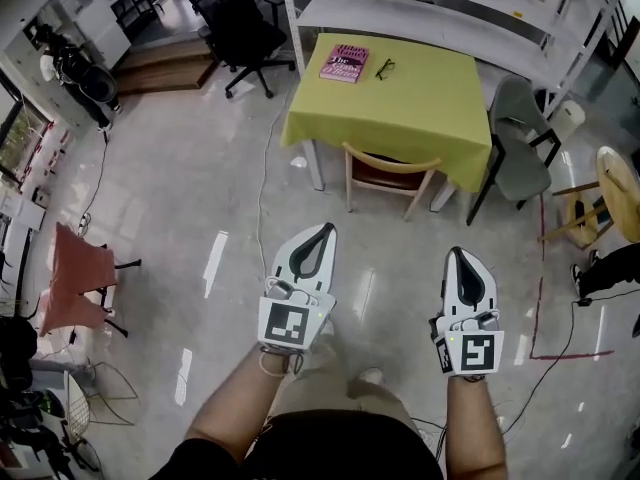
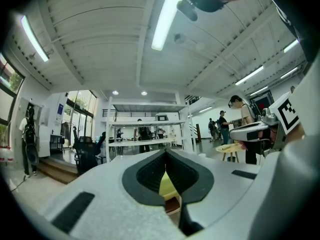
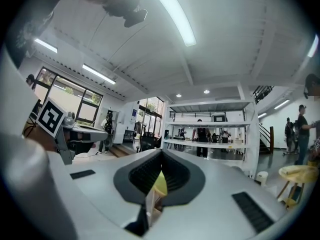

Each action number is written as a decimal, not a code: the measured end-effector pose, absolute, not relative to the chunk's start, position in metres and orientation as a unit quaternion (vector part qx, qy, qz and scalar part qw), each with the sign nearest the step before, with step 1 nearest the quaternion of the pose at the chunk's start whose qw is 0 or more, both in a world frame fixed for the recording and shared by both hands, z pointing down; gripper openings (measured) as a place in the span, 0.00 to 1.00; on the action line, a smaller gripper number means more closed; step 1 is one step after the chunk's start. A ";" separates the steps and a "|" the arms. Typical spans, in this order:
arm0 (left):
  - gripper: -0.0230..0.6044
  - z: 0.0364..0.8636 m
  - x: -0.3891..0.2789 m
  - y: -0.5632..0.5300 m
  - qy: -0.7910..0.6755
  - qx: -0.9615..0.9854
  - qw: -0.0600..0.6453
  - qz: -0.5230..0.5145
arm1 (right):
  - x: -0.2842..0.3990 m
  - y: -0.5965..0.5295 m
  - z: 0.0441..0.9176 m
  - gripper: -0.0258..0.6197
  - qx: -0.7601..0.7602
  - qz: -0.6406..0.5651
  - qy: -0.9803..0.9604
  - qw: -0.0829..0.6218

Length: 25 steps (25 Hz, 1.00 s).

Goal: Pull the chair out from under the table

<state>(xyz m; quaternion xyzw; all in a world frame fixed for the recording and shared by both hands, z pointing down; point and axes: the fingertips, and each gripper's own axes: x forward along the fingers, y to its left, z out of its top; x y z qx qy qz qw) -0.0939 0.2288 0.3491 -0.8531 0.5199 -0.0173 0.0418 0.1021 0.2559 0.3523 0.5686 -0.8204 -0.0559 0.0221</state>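
Note:
A wooden chair (image 1: 389,172) with a dark red seat is tucked under the near side of a table with a lime-green cloth (image 1: 400,108); only its curved backrest and part of the seat show. My left gripper (image 1: 322,231) and right gripper (image 1: 457,254) are both shut and empty, held side by side over the floor, short of the chair and pointing toward it. Through the left gripper's jaws a sliver of the green cloth (image 2: 166,185) and chair (image 2: 173,204) shows. The right gripper view also shows the cloth (image 3: 160,183) between its tips.
A pink book (image 1: 344,62) and glasses (image 1: 385,67) lie on the table. A grey chair (image 1: 521,138) stands at its right side, white shelving (image 1: 440,8) behind it, a black office chair (image 1: 243,36) at back left, an orange chair (image 1: 75,276) at left, a round stool (image 1: 616,183) right.

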 end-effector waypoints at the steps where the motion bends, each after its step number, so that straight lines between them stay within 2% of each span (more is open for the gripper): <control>1: 0.05 0.350 -0.096 0.220 0.519 -0.854 0.040 -0.017 | 0.101 0.250 0.353 0.05 0.571 -0.057 -0.819 0.022; 25: 0.05 0.365 -0.113 0.072 0.476 -0.879 0.010 0.000 | 0.082 0.128 0.362 0.05 0.607 -0.045 -0.792 0.039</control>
